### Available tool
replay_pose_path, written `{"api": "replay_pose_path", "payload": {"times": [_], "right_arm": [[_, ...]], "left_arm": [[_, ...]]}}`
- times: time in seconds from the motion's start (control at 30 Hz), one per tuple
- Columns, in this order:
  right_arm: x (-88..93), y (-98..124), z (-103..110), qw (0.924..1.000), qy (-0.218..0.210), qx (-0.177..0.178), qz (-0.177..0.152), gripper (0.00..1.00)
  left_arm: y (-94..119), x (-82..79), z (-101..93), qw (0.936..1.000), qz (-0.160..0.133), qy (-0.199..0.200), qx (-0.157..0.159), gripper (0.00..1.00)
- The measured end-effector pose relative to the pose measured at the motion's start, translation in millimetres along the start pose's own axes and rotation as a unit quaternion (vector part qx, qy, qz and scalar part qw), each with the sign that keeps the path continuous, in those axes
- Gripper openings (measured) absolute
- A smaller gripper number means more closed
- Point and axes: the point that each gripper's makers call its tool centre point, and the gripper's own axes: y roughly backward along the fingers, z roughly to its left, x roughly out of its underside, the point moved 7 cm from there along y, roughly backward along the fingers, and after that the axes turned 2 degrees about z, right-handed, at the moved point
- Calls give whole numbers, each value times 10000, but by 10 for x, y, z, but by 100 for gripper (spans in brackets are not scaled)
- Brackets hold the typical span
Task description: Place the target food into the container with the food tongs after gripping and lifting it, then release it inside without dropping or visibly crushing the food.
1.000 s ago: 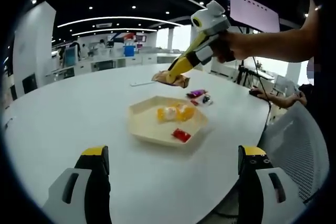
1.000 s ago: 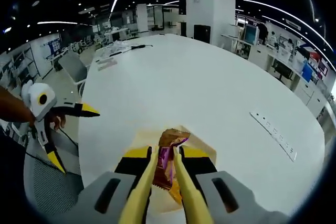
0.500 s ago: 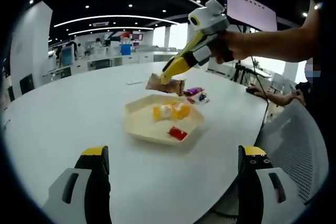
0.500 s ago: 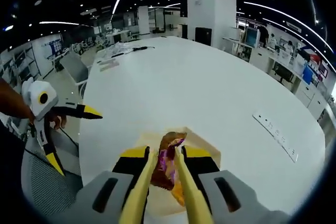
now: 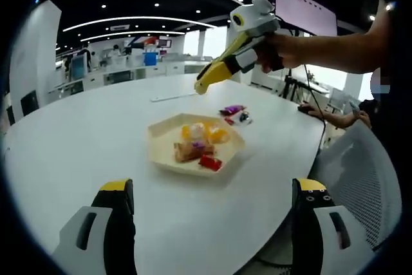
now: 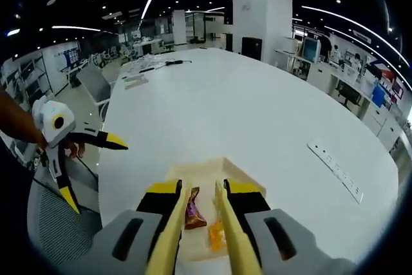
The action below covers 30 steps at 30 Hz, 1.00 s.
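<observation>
A brown snack packet (image 5: 191,151) (image 6: 192,209) lies in the beige hexagonal tray (image 5: 161,152) (image 6: 212,163), beside yellow and orange pieces (image 5: 201,132) and a red one (image 5: 207,163). My right gripper (image 6: 201,188) hangs above the tray with its yellow tongs slightly apart and nothing between them. In the left gripper view it (image 5: 201,87) is held by a hand, well above the tray's far side. My left gripper (image 5: 212,186) (image 6: 100,178) stands wide open at the table's near edge, away from the tray.
Small purple and red wrappers (image 5: 235,113) lie on the white table (image 5: 77,140) beyond the tray. A white power strip (image 6: 338,169) sits farther out. A mesh office chair (image 5: 360,172) stands by the table's edge. Papers and cables (image 6: 151,66) lie at the far end.
The right gripper's tongs opened and let the brown packet go. It now lies in the tray, and the right gripper has risen a little above it.
</observation>
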Motion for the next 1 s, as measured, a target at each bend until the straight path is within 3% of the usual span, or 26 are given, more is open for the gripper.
{"api": "replay_pose_path", "payload": {"times": [0.3, 0.37, 0.5, 1.0], "right_arm": [[-10, 102, -61, 9999, 119, -59, -88, 25], [-26, 148, -56, 9992, 237, -235, -216, 25], [26, 255, -132, 9989, 355, -261, -178, 25], [338, 656, -373, 9977, 604, -266, -142, 25]], "left_arm": [[-10, 9, -18, 10000, 53, -44, 26, 99], [-9, 11, -16, 10000, 53, -45, 13, 99], [-11, 10, -17, 10000, 21, -8, 53, 99], [17, -2, 63, 9994, -29, -126, -313, 99]]}}
